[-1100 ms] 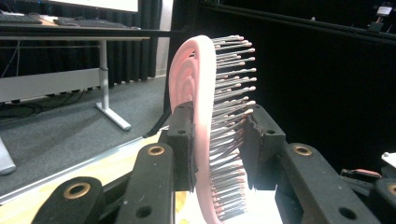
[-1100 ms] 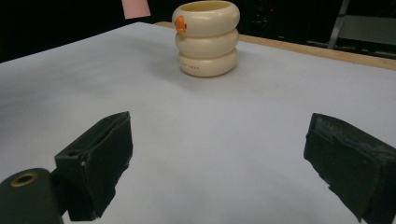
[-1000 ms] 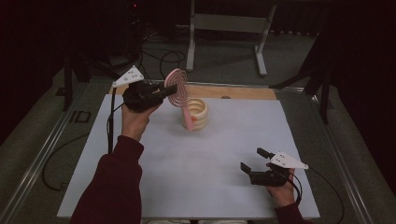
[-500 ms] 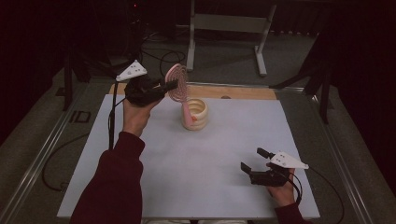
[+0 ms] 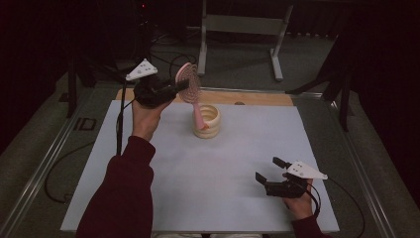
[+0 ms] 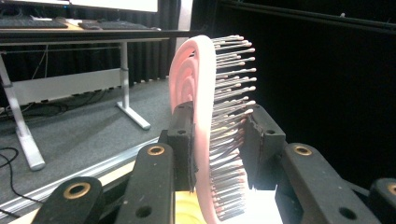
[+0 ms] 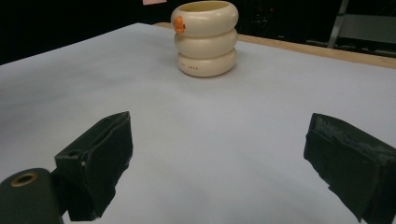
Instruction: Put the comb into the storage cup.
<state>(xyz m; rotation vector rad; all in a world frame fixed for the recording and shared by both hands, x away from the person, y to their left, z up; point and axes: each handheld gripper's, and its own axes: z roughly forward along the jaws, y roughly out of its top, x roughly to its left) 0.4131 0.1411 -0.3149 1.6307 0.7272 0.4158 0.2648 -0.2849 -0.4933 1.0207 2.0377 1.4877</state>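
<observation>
My left gripper [image 5: 181,87] is shut on a pink hairbrush [image 5: 188,82], held in the air over the back of the table. In the left gripper view the jaws clamp the brush head [image 6: 198,93] from both sides, bristles to the right. The brush handle slants down toward a cream ringed cup [image 5: 206,121] and ends just above its rim. The cup [image 7: 205,39] stands upright and bears a small orange mark. My right gripper [image 5: 266,168] rests low near the front right of the table, open, with nothing between its jaws [image 7: 219,154].
A white sheet [image 5: 223,168] covers the table, with a wooden strip [image 5: 257,97] along its back edge. Beyond stands a metal frame [image 5: 237,25] on grey floor. Cables lie on the floor at left [image 5: 54,183]. A dark red sleeve [image 5: 124,193] reaches in from the bottom.
My left gripper has risen a little with the brush, drawing the handle up from the cup. The right gripper has stayed put.
</observation>
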